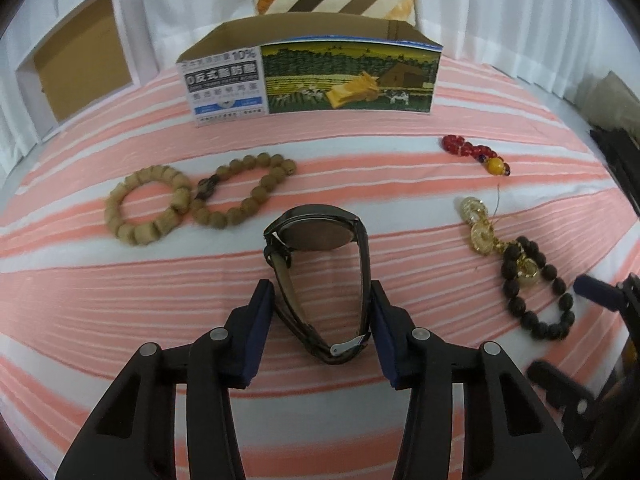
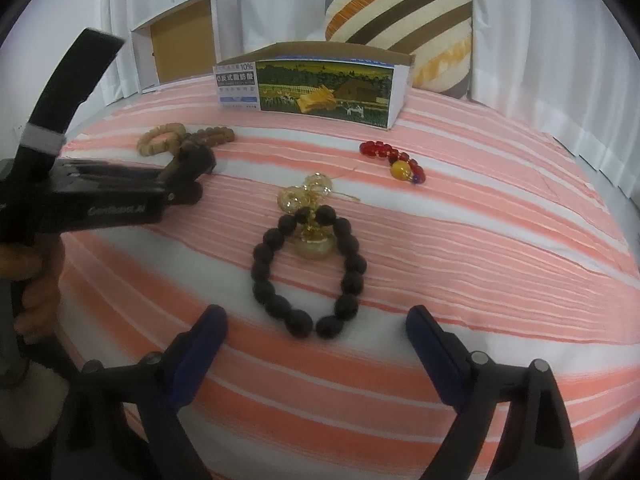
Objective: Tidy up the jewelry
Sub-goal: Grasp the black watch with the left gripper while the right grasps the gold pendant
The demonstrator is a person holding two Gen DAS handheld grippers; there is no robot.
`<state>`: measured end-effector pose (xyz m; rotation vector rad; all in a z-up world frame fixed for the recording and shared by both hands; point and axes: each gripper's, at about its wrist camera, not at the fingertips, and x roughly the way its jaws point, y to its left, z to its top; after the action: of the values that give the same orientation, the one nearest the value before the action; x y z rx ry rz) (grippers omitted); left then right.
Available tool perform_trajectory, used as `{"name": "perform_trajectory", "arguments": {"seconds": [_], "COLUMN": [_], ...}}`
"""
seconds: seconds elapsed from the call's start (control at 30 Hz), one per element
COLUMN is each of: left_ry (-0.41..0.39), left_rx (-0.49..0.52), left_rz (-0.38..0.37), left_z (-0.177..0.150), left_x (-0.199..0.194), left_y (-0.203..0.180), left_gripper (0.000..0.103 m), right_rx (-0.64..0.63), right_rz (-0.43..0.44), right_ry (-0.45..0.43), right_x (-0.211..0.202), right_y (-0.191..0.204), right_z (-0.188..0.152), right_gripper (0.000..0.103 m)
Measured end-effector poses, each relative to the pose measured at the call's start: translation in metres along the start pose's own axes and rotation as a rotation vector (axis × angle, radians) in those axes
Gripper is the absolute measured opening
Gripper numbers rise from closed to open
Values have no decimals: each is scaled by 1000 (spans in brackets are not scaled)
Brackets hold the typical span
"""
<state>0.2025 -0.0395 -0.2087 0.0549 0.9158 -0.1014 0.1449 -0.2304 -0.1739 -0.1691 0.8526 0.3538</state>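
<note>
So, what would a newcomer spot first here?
Probably the dark wristwatch on the pink-striped cloth, its strap between the left gripper's jaws. Next, the dark bead bracelet with gold charms just ahead of the open right gripper, and the printed box behind.

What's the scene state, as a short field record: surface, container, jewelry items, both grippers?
surface: pink-and-white striped cloth
container: open printed cardboard box, at the far side
left gripper: blue pads against the strap of the black wristwatch
right gripper: open, just short of the dark round-bead bracelet, not touching
other jewelry: two tan wooden bead bracelets touching each other; red bead string with a yellow bead; gold charm pieces beside the dark bracelet
in box: cannot tell
</note>
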Motion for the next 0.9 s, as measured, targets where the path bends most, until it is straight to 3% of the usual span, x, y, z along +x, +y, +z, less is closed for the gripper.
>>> {"name": "perform_trajectory", "arguments": {"seconds": [0.1, 0.37, 0.4, 0.57, 0.73, 0.8, 0.87, 0.9], "left_ry": [-1, -8, -10, -16, -23, -27, -30, -32], "left_rx": [-15, -23, -23, -18, -17, -17, -18, -18], "left_rz": [3, 17, 18, 20, 22, 22, 21, 21], "left_z": [-4, -6, -6, -8, -8, -8, -9, -9], "left_x": [-3, -4, -4, -4, -4, -5, -5, -5], "left_y": [7, 11, 11, 11, 11, 10, 10, 10], "left_gripper": [48, 49, 49, 49, 50, 50, 50, 50], "right_rx": [1, 59, 46, -77, -124, -155, -150, -145], "right_rz": [10, 43, 78, 138, 137, 123, 142, 135], "right_ry": [8, -31, -21, 41, 115, 108, 113, 113], "right_x": [1, -6, -1, 32, 68, 68, 66, 65], "right_y": [0, -31, -32, -13, 0, 5, 6, 5], "right_z": [5, 42, 50, 70, 84, 85, 88, 88], "right_gripper": [86, 85, 85, 56, 56, 54, 24, 24]}}
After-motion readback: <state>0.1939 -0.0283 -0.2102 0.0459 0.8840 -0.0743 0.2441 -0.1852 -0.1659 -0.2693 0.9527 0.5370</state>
